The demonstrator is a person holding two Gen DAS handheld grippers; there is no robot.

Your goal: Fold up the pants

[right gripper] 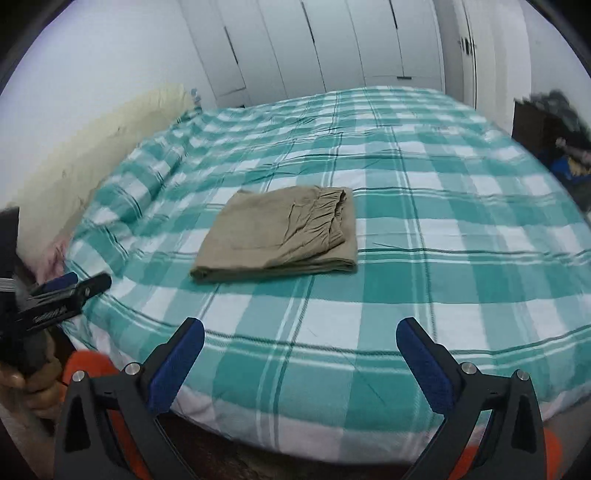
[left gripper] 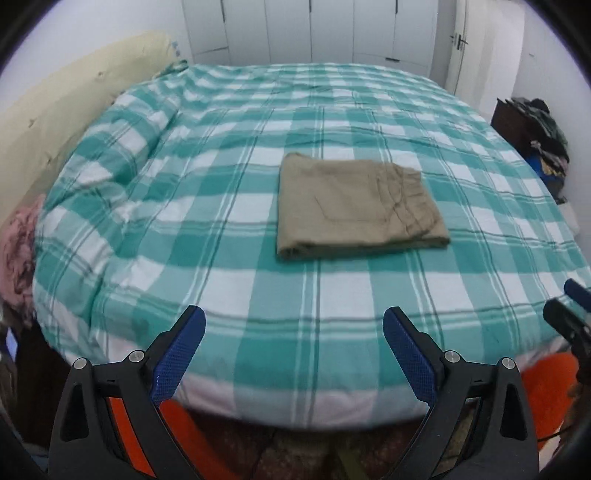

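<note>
Two blue-padded fingers of the left tool point(left gripper: 293, 325) framed the bottom of the left wrist view, spread wide with nothing between them, hanging over the near edge of the bed point(left gripper: 258, 302). Well beyond them, on the green-and-white checked duvet, lay the khaki pants point(left gripper: 354, 206), folded into a flat, squarish packet with its thick folded edge toward the camera and the creased waistband part at its right. The packet sat near the middle of the bed, well apart from either tool, which suggested the folding was done and the garment left where the flat, open surface would keep its layers stacked. At the right edge of this view the tip of the right tool point(left gripper: 570, 310) showed, clear of the cloth. A cream headboard point(left gripper: 74, 110) stood at left and white wardrobe doors point(left gripper: 314, 29) behind. In the right wrist view the right tool point(right gripper: 299, 336) likewise stood fully spread and empty above the bed's near edge, the pants point(right gripper: 280, 240) resting ahead and slightly left, their gathered elastic waistband turned to the far right corner of the packet. The left tool point(right gripper: 70, 286) appeared at left, gripped by a hand point(right gripper: 33, 387), also off the fabric.
</note>
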